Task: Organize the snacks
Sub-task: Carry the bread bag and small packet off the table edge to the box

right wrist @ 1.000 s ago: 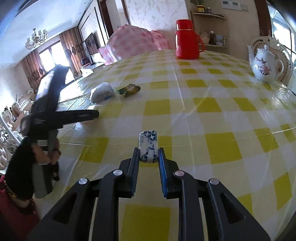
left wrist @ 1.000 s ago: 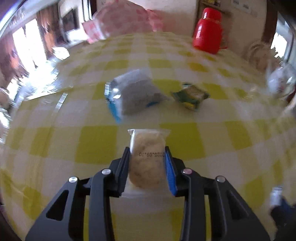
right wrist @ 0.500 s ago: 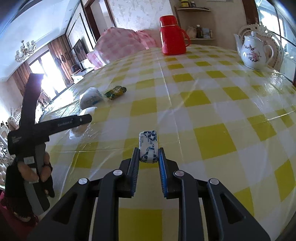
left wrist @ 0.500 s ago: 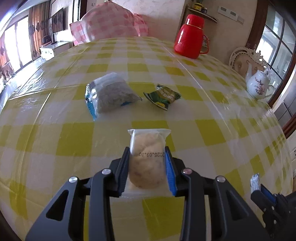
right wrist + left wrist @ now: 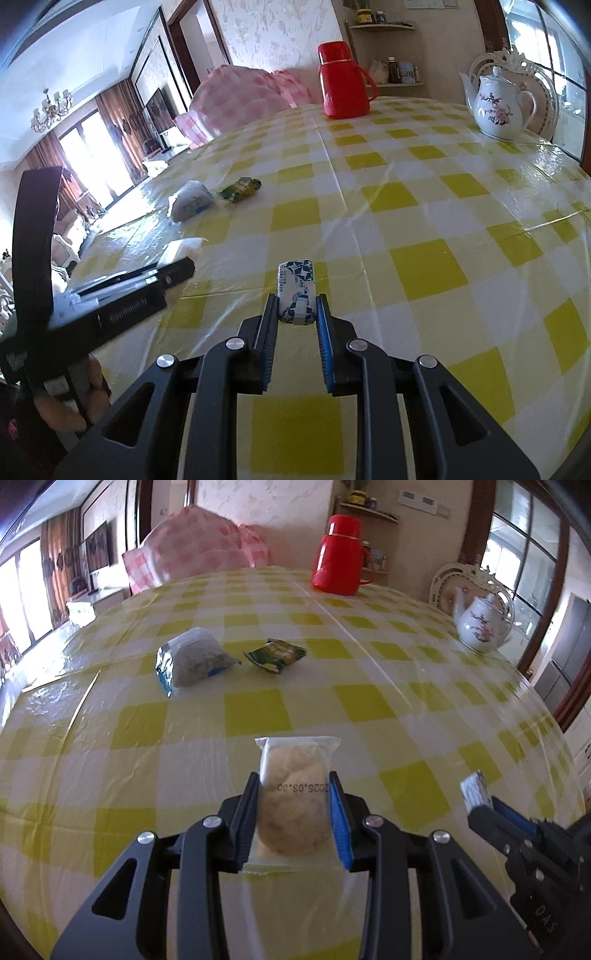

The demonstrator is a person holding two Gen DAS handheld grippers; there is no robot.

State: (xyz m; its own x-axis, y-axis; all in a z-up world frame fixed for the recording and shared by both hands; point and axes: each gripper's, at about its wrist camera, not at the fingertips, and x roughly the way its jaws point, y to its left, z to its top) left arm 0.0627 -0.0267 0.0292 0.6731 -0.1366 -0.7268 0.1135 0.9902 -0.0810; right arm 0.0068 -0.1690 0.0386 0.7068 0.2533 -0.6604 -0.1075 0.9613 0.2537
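Note:
My left gripper (image 5: 294, 788) is shut on a clear packet holding a pale round pastry (image 5: 293, 805), held above the yellow checked tablecloth (image 5: 258, 709). My right gripper (image 5: 296, 308) is shut on a small blue-and-white wrapped snack (image 5: 296, 291); it also shows at the right of the left wrist view (image 5: 476, 792). Farther back on the table lie a grey-white bag with blue trim (image 5: 190, 660) and a small green packet (image 5: 276, 654), side by side. Both also show in the right wrist view, the bag (image 5: 191, 199) and the green packet (image 5: 240, 188).
A red thermos (image 5: 338, 566) stands at the far edge of the table. A white flowered teapot (image 5: 480, 626) stands at the right. A pink checked cover (image 5: 195, 557) lies beyond the far left edge. The left gripper's body (image 5: 92, 295) fills the left of the right wrist view.
Both views have swung and steadied, each gripper keeping its snack. The left gripper has drawn back from the bag and green packet; the right gripper now shows at its right.

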